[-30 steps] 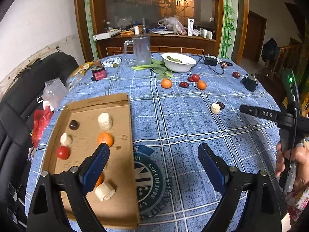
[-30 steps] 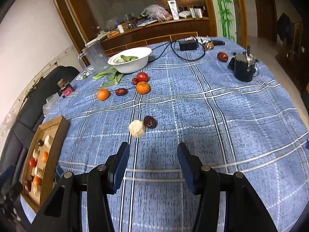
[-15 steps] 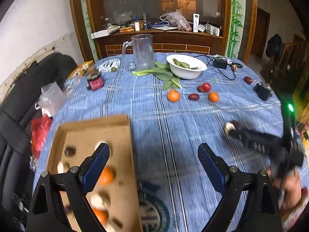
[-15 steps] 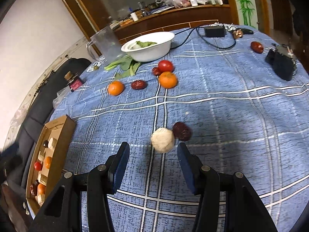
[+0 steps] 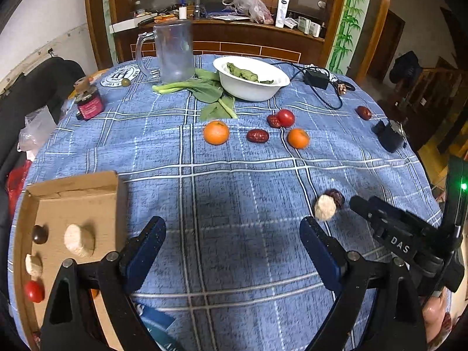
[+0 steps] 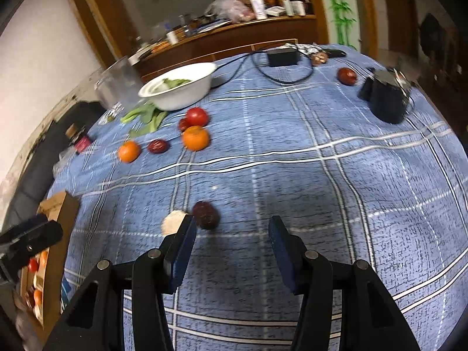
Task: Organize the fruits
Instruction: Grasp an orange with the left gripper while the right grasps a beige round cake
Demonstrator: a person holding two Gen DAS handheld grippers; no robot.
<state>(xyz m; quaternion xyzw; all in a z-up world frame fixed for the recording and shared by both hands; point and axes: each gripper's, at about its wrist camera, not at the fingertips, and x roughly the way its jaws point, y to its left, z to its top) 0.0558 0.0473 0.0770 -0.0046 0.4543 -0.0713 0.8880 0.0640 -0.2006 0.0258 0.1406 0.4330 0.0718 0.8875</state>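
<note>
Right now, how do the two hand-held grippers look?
Both the left gripper and the right gripper have black angular frames with silver rivets and dark blue pads on the jaws. The right one carries white letters "DAS" and a green light.

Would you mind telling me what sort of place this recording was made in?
Most likely a home dining room: a round table under a blue plaid tablecloth, a cluttered wooden sideboard behind it, and a white bowl of greens beside loose fruit.
</note>
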